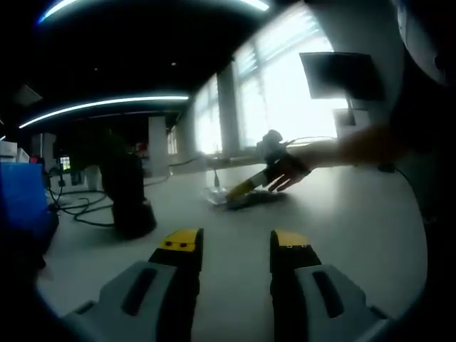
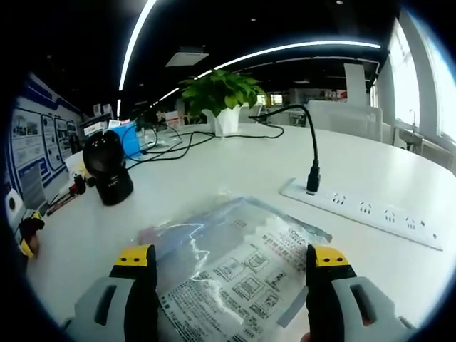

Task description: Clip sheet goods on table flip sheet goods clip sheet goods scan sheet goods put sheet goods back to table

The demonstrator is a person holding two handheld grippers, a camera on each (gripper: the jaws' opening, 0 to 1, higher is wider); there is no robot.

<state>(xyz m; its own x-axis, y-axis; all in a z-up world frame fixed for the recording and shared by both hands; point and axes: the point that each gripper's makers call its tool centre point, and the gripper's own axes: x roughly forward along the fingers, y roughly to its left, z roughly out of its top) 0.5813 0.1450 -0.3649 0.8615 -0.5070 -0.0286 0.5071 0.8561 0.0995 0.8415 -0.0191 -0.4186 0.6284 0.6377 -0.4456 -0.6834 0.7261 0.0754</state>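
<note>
The sheet goods [image 2: 239,260] are a clear plastic bag with printed diagrams, lying flat on the white table [image 2: 214,171]. My right gripper [image 2: 229,258] is open, its yellow-tipped jaws wide apart on either side of the bag's near end. In the left gripper view the same bag [image 1: 255,200] lies far across the table, with a hand holding the right gripper [image 1: 242,189] down at it. My left gripper [image 1: 236,242] is open above the bare tabletop, with nothing between its jaws.
A black scanner [image 2: 107,171] [image 1: 128,196] stands on the table to the left. A white power strip [image 2: 363,210] with a black plug [image 2: 313,178] lies just beyond the bag. Cables, a potted plant [image 2: 221,92] and a blue box [image 1: 21,199] sit further off.
</note>
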